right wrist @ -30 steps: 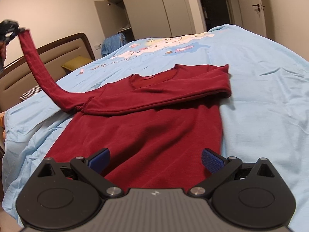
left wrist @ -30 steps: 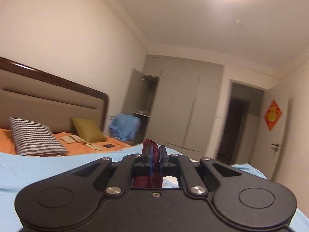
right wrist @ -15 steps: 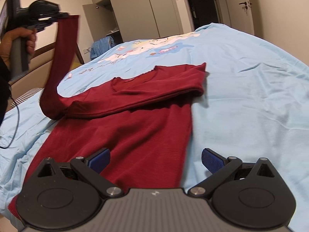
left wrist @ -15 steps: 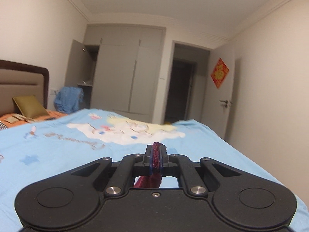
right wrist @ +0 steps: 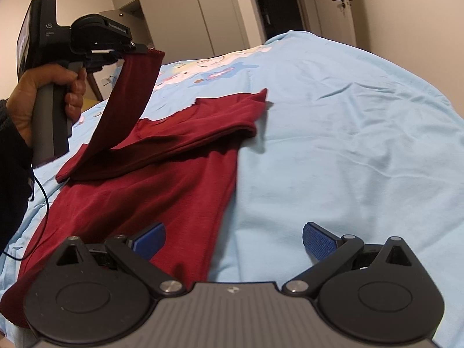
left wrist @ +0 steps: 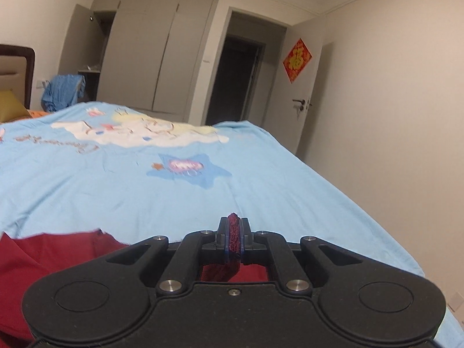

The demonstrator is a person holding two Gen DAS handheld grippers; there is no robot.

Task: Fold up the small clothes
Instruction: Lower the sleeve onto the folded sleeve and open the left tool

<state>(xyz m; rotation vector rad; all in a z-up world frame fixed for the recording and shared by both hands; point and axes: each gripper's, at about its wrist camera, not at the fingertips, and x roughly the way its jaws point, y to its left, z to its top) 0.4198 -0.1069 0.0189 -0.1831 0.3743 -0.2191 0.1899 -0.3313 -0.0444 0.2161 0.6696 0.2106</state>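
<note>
A dark red long-sleeved top (right wrist: 162, 191) lies flat on the light blue bedspread (right wrist: 348, 145), one sleeve folded across its chest. My left gripper (left wrist: 233, 232) is shut on the cuff of the other sleeve (right wrist: 130, 95), which hangs from it in a lifted band above the top's left shoulder. In the right wrist view a hand holds that left gripper (right wrist: 139, 50) at the upper left. The top's body (left wrist: 43, 261) shows low on the left of the left wrist view. My right gripper (right wrist: 233, 239) stands open and empty over the top's lower right edge.
The bedspread carries a cartoon print (left wrist: 139, 133) toward the far end. Its right edge (left wrist: 362, 211) drops off near a white wall and door (left wrist: 304, 98). Grey wardrobes (left wrist: 156, 52), a dark doorway and a blue cloth (left wrist: 62, 90) stand beyond the bed.
The left gripper has carried the sleeve down and rightward over the top, turning from the headboard toward the wardrobes. The right gripper has drifted slightly right and stays open.
</note>
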